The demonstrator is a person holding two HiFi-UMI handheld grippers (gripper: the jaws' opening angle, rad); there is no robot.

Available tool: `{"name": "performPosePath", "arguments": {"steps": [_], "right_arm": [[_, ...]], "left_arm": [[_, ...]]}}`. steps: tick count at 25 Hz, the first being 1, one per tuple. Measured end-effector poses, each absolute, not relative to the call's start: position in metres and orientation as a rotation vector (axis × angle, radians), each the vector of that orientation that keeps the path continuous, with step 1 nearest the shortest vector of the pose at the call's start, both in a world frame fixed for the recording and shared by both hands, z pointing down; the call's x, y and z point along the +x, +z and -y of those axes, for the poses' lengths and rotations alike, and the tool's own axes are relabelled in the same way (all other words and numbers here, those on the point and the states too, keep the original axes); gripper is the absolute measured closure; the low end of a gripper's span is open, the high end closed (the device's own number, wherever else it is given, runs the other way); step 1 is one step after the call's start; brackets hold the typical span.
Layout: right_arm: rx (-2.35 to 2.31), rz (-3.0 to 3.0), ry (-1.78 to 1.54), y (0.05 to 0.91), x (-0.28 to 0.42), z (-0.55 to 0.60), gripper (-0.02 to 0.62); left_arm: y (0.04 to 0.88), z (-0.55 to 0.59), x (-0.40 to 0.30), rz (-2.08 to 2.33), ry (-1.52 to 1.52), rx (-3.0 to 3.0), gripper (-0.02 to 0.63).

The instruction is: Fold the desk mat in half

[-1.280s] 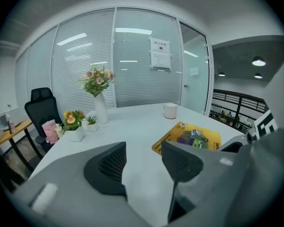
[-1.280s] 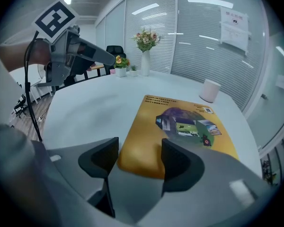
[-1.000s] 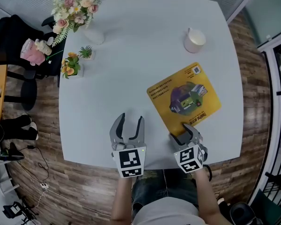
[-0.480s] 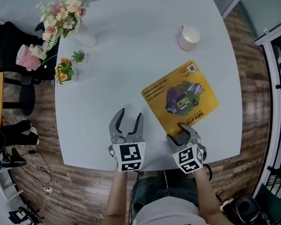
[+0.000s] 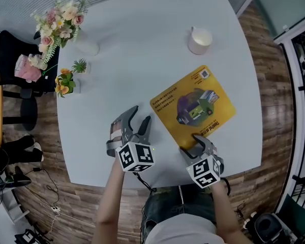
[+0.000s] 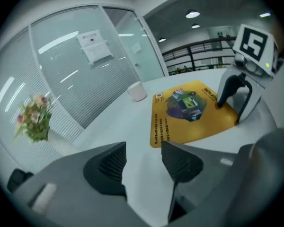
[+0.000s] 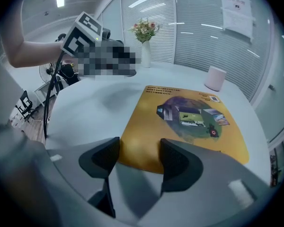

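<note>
Yellow desk mat [image 5: 193, 105] lies flat and unfolded on the right half of the white table [image 5: 142, 44], near a cup [image 5: 199, 39]. Right gripper [image 5: 193, 143]: jaws apart at the mat's near edge, not clamping it. Left gripper [image 5: 141, 115]: jaws apart, nothing between them, over bare table just left of the mat.

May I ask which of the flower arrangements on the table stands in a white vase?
The large pink-and-cream bouquet at the far left corner, in the white vase; the small orange flowers beside it sit much lower, with no tall vase.
</note>
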State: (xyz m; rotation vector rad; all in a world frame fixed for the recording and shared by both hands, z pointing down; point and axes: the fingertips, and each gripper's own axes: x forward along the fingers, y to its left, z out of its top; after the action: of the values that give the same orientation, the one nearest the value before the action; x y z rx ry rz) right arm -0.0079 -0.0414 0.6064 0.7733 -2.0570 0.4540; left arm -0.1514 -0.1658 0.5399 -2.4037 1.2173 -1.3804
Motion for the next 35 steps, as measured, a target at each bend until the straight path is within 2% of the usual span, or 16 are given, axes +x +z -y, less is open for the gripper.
{"name": "performPosePath", "arguments": {"steps": [15, 35], "right_arm": [[0.757, 2.032, 0.478, 0.606, -0.009, 0.042, 0.295], [0.732, 2.004, 0.480, 0.607, -0.011, 0.042, 0.295]], "left_arm": [[0.569, 0.175, -0.112, -0.120, -1.546, -2.115, 0.343], [0.613, 0.174, -0.090, 0.569, -1.637, -1.850, 0.285]]}}
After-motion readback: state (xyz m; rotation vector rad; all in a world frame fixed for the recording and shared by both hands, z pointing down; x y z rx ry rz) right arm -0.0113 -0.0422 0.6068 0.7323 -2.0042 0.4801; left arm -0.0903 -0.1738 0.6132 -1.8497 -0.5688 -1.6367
